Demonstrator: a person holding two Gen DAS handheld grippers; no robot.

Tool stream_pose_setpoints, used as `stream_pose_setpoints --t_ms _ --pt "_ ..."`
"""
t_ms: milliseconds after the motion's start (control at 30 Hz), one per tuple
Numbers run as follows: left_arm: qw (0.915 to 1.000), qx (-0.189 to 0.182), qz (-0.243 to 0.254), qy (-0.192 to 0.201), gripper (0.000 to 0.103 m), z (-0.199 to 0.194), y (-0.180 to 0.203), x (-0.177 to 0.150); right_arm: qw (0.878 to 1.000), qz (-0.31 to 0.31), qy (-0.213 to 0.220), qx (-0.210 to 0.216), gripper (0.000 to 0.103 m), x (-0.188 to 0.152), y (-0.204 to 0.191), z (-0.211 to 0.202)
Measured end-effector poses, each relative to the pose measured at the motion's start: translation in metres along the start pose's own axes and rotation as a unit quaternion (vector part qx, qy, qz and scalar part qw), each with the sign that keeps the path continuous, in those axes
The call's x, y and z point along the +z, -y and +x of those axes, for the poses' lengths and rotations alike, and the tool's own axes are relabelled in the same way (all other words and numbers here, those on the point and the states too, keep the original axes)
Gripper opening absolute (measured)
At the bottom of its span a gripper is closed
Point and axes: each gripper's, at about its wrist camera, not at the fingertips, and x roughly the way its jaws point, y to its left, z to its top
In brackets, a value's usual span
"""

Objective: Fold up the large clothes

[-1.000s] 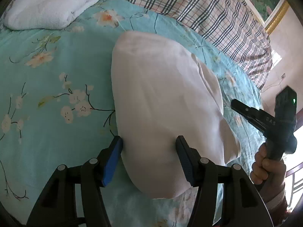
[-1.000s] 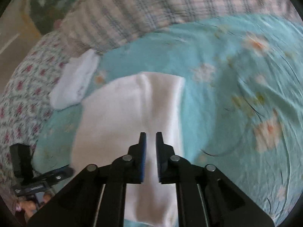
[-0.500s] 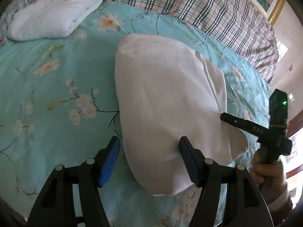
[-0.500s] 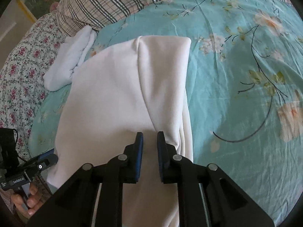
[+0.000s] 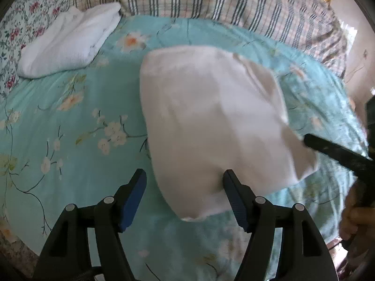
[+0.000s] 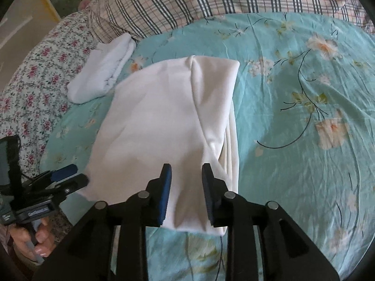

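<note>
A folded towel (image 6: 103, 70) and plaid pillow (image 6: 187, 2) lie beyond the white garment (image 6: 168, 126).

A folded white garment (image 6: 164, 126) lay flat on the bed's (image 6: 293, 140) turquoise floral sheet, layered edges stacked along one side.

No readable text anywhere; a small label on left gripper (image 6: 58, 182), lower left of right wrist view, is too blurry

Soft daylight, even — left view motion-blurred, fisheye edges curved, dark.
</note>
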Motion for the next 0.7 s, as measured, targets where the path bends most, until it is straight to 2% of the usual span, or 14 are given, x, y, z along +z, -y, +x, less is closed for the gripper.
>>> stream_pose_setpoints --t_ms 133,200,333,367,400,433,567,633,700 --pt "0.9993 -0.026 -0.023 -0.01 0.07 0.009 -0.01 -0.003 1.0 0.017 0.018 -0.012 0.042 0.01 0.007 0.004" --pt "0.9992 -0.03 -0.025 -0.01 0.07 0.009 -0.011 -0.003 0.999 0.034 0.032 -0.016 0.044 0.02 0.016 0.01" --pt "0.9991 -0.032 -0.027 -0.01 0.071 0.011 -0.01 -0.003 0.997 0.074 0.012 -0.017 0.045 0.039 0.035 0.043" --pt "0.999 -0.035 -0.028 -0.012 0.071 0.012 -0.01 -0.002 0.996 0.088 0.002 -0.001 0.045 0.043 0.04 0.055" --pt "0.9989 -0.036 -0.028 -0.013 0.071 0.012 -0.009 -0.001 0.995 0.094 -0.01 0.015 0.039 0.044 0.041 0.062" --pt "0.9989 -0.036 -0.026 -0.013 0.071 0.013 -0.008 0.0 0.995 0.097 -0.015 0.022 0.009 0.044 0.04 0.066" --pt "0.9994 -0.031 -0.01 -0.014 0.071 0.015 -0.001 0.0 0.995 0.094 0.008 0.014 0.009 0.039 0.039 0.054" --pt "0.9994 -0.029 -0.008 -0.017 0.071 0.019 -0.001 0.001 0.996 0.087 -0.007 -0.01 0.008 0.036 0.043 0.062" --pt "0.9995 -0.026 -0.006 -0.017 0.072 0.019 0.0 0.001 0.995 0.094 -0.02 -0.011 0.009 0.034 0.048 0.066"
